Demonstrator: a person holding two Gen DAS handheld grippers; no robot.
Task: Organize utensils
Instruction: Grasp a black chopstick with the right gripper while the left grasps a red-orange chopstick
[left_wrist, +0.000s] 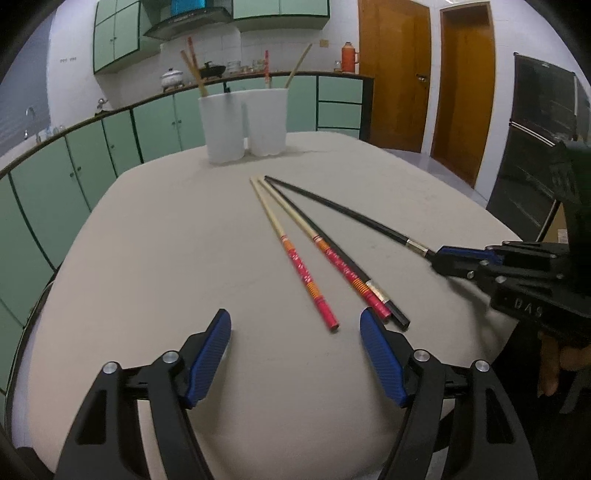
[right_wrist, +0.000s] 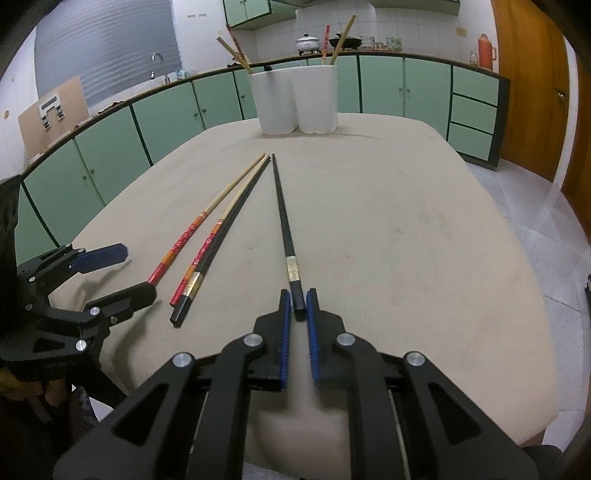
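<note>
Long black chopstick (right_wrist: 282, 206) points straight away from the right gripper (right_wrist: 299, 306), which pinches its near end. Left gripper (left_wrist: 295, 332) is spread wide, holding nothing.

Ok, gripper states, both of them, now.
Left gripper: open, holding nothing.
Right gripper: closed on the end of the black chopstick.

Left claw (left_wrist: 295, 354) and right claw (right_wrist: 298, 334): black angular frames, silver round rivets, ribbed blue finger pads (left_wrist: 208, 356). Raised lettering marks the right claw's body; bare fingers (left_wrist: 548, 369) show beneath.
</note>
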